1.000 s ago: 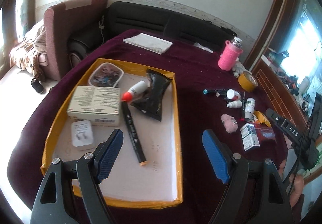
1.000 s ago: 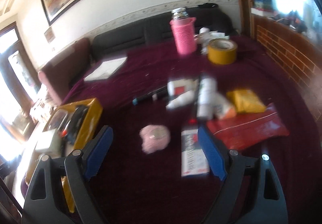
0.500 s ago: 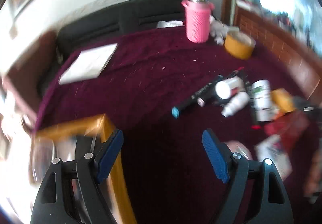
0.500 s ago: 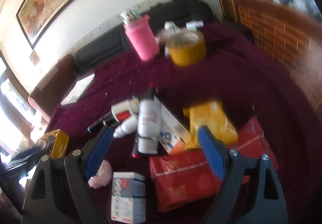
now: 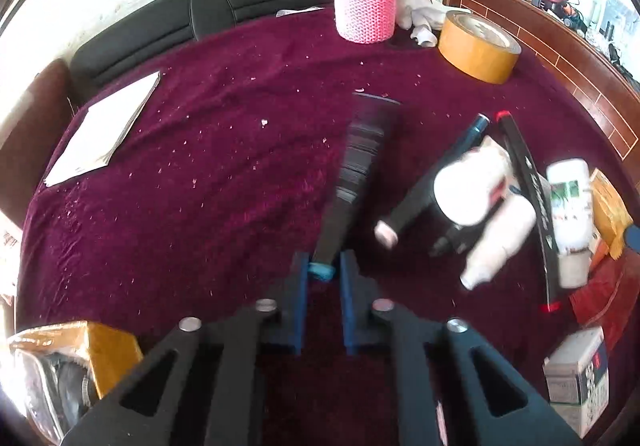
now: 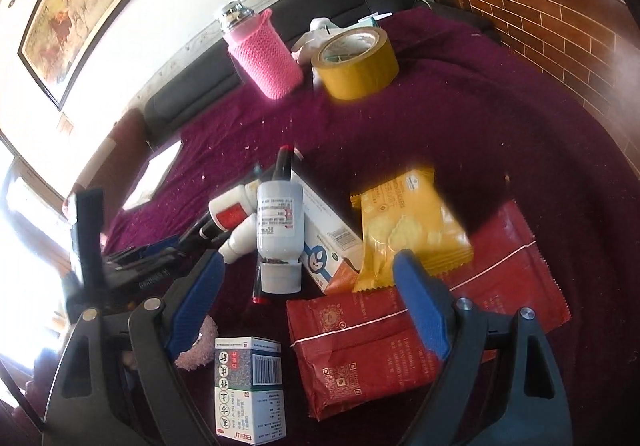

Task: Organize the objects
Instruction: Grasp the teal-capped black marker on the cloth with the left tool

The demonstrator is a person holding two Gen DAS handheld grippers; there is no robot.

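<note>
My left hand-held gripper (image 5: 323,273) was pinching the teal-capped near end of a black marker (image 5: 352,181), its blue pads closed on the cap. The marker's long axis ran from the pads toward 12 o'clock, tilting slightly to 1 o'clock, with the far end blurred; I could not tell whether that end touched the surface (image 5: 200,173). The barrel was slim, hard and smooth, so I judged the end grip prone to pivoting during transport.

The yellow-rimmed tray (image 5: 108,346), which I took to be the destination, lay at 8 o'clock of the left hand-held gripper, near its left arm. The coming move would therefore call for a swing to the left with the marker leading.

My right hand-held gripper (image 6: 308,286) was spread wide and held nothing. It hovered over the remaining clutter: a white plastic bottle (image 6: 279,234) at 12 o'clock, lying with its cap toward me; a glossy yellow packet (image 6: 412,226) at 1 o'clock; a crinkled red pouch (image 6: 400,326) partly under the right jaw; a small printed carton (image 6: 250,390) at 7 o'clock. The surface was covered in deep maroon velvet, flecked with pale crumbs.
</note>
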